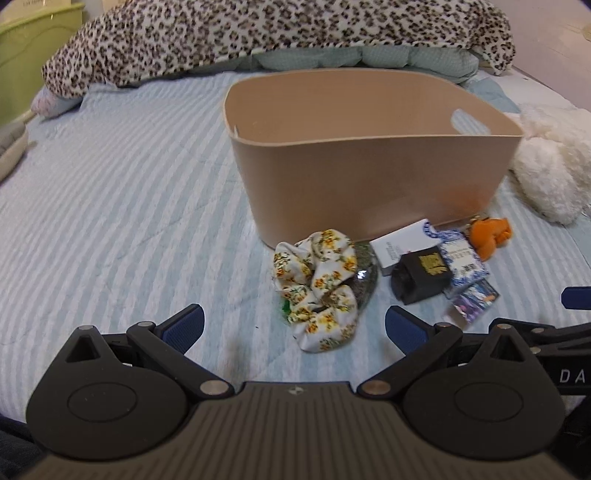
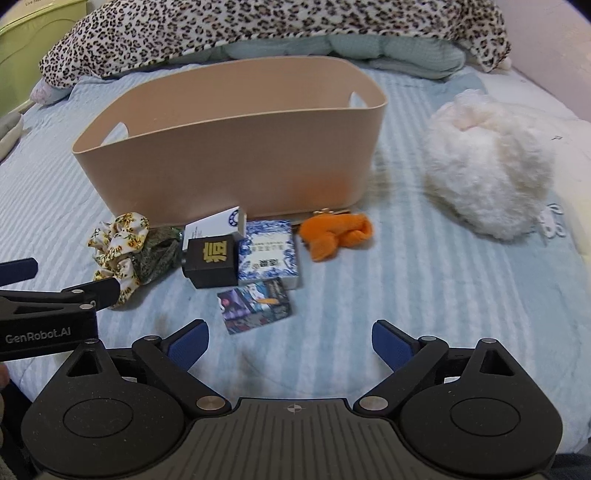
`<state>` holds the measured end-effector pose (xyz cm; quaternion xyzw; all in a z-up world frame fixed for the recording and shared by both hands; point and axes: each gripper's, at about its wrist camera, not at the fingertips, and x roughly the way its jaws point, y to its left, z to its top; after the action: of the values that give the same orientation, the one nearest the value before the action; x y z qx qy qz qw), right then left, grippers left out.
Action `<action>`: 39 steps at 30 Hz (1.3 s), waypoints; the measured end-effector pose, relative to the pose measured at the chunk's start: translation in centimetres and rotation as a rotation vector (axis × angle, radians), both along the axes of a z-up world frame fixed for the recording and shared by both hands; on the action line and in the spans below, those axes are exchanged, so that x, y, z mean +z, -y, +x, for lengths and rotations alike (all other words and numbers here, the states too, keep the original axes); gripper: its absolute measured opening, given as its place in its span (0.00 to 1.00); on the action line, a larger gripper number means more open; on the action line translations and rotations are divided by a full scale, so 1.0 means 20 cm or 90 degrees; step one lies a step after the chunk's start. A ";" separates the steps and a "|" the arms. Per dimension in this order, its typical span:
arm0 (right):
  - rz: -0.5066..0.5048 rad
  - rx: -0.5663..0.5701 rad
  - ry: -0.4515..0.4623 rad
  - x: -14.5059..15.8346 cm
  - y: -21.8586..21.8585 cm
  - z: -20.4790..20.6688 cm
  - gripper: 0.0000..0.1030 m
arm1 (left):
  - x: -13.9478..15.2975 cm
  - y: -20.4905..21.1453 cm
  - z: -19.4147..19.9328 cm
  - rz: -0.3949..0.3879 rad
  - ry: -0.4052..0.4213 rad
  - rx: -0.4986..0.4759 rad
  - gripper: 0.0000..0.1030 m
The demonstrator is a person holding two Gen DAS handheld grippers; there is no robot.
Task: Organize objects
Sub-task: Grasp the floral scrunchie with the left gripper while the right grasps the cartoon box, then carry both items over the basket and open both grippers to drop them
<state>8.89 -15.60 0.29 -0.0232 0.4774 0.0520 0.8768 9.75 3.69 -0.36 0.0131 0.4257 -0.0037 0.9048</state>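
A tan plastic bin point(image 1: 369, 184) point(image 2: 229, 166) stands on the striped bed; no contents show over its rim. In front of it lie a floral scrunchie point(image 1: 317, 288) point(image 2: 118, 243), a dark green packet point(image 1: 365, 269) point(image 2: 157, 254), a white box point(image 1: 402, 243) point(image 2: 214, 225), a black box with gold print point(image 1: 421, 275) point(image 2: 210, 264), a blue patterned box point(image 1: 461, 256) point(image 2: 267, 254), a colourful card pack point(image 1: 474, 297) point(image 2: 255, 306) and an orange plush point(image 1: 489, 234) point(image 2: 334, 232). My left gripper point(image 1: 293, 326) is open, just short of the scrunchie. My right gripper point(image 2: 288, 339) is open, just short of the card pack.
A fluffy white plush point(image 2: 487, 170) point(image 1: 546, 166) lies right of the bin. A leopard-print blanket point(image 1: 258, 33) point(image 2: 258, 29) is heaped at the back. A green container point(image 1: 33, 48) stands at the far left. Striped bedding point(image 1: 110, 206) stretches to the left.
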 end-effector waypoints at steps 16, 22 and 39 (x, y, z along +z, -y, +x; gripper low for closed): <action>0.002 0.037 -0.039 -0.20 -0.10 0.19 0.63 | -0.20 -0.02 0.13 -0.004 -0.036 -0.052 0.70; -0.012 0.059 -0.016 -0.17 -0.14 0.16 0.48 | -0.14 0.00 0.11 -0.034 -0.040 -0.083 0.24; 0.012 0.050 0.064 0.11 0.01 0.14 0.48 | 0.24 -0.15 -0.01 -0.026 0.063 -0.064 0.19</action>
<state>11.66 -15.78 2.40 -0.0362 0.4309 0.0897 0.8972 9.58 6.71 4.52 0.0162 0.3789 -0.0572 0.9235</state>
